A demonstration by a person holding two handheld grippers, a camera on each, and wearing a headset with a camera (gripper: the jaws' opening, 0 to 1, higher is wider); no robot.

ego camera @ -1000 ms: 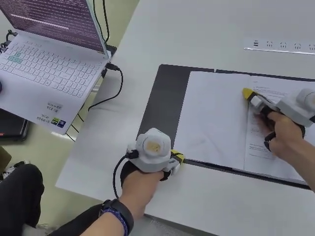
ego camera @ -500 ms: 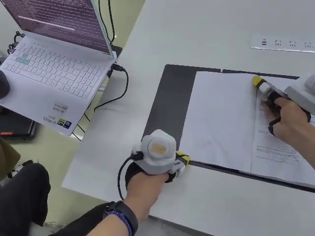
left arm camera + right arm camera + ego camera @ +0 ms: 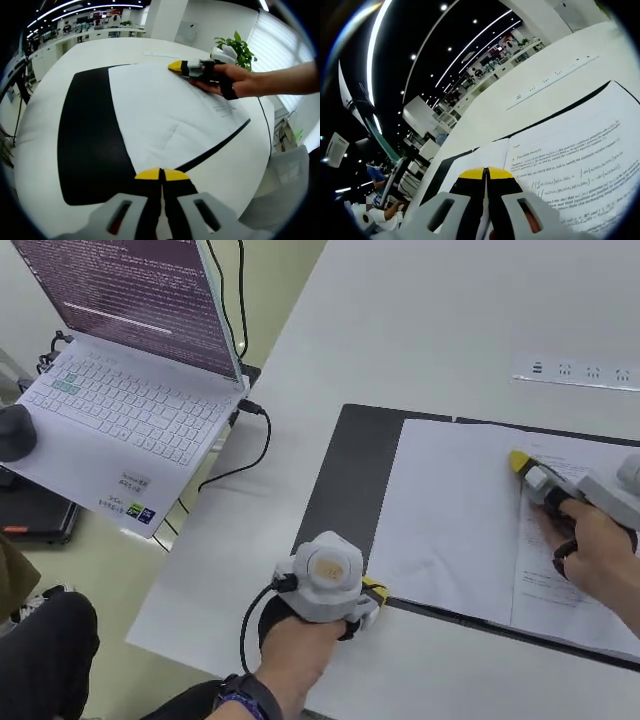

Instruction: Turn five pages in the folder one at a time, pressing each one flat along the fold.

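Folder [image 3: 350,480] lies open on the table [image 3: 450,330], blank turned page [image 3: 450,500] flat on its left half. Your right gripper [image 3: 519,462], jaws closed and empty, tips the fold at the far end; left gripper [image 3: 374,589], jaws together, sits at the page's near edge. Looks mid-press; how many of five are done can't be told.
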